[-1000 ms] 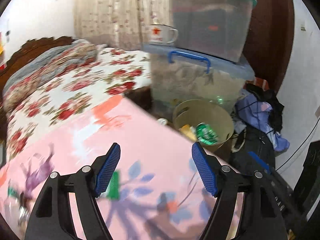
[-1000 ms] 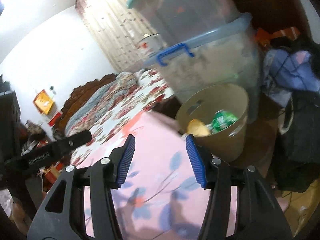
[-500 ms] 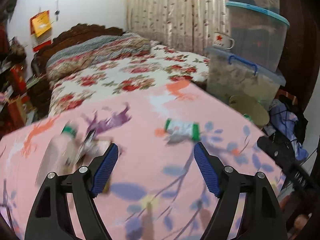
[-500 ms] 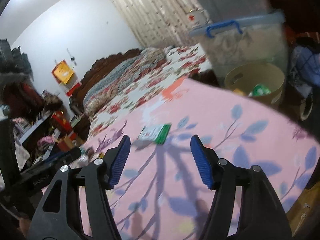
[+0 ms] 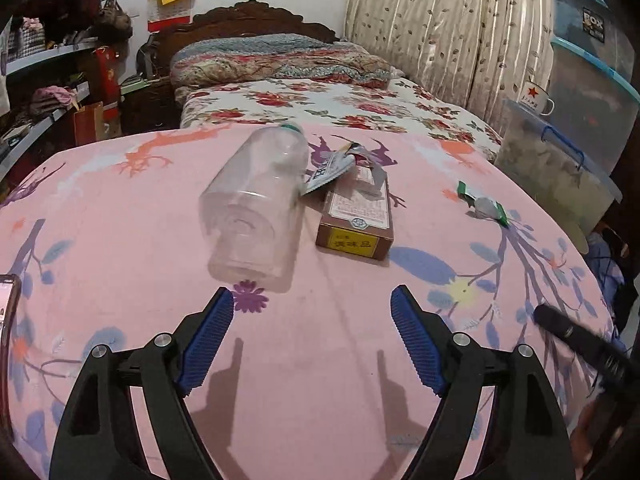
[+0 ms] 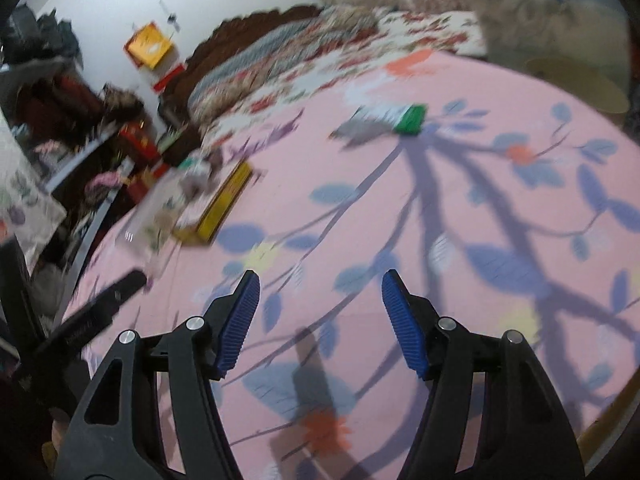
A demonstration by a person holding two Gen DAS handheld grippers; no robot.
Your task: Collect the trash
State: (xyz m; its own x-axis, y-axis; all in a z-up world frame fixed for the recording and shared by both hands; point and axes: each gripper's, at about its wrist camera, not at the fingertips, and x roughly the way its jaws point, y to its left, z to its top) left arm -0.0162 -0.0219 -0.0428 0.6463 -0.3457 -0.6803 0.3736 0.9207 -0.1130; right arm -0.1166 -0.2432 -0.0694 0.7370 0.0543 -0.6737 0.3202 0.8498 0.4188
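A clear plastic bottle [image 5: 260, 204] lies on its side on the pink flowered tablecloth [image 5: 340, 360]. Beside it lies a brown and yellow box [image 5: 358, 216] with a silver wrapper [image 5: 332, 168] on its far end. A green and white wrapper [image 5: 482, 204] lies to the right. My left gripper [image 5: 312, 312] is open and empty, just short of the bottle. My right gripper [image 6: 320, 296] is open and empty above the cloth; the green wrapper [image 6: 394, 118] lies ahead, and the box [image 6: 224, 200] and bottle [image 6: 152, 216] are blurred at left.
A tan bin's rim [image 6: 576, 80] shows past the table's right edge, under stacked plastic storage boxes [image 5: 560, 160]. A bed [image 5: 320, 100] stands behind the table. Cluttered shelves [image 5: 48, 80] are at left. A phone [image 5: 6, 304] lies at the table's left edge.
Both grippers have swung left, away from the bin and over the table. The bottle, box and wrappers have come into view. Both stay open and empty.
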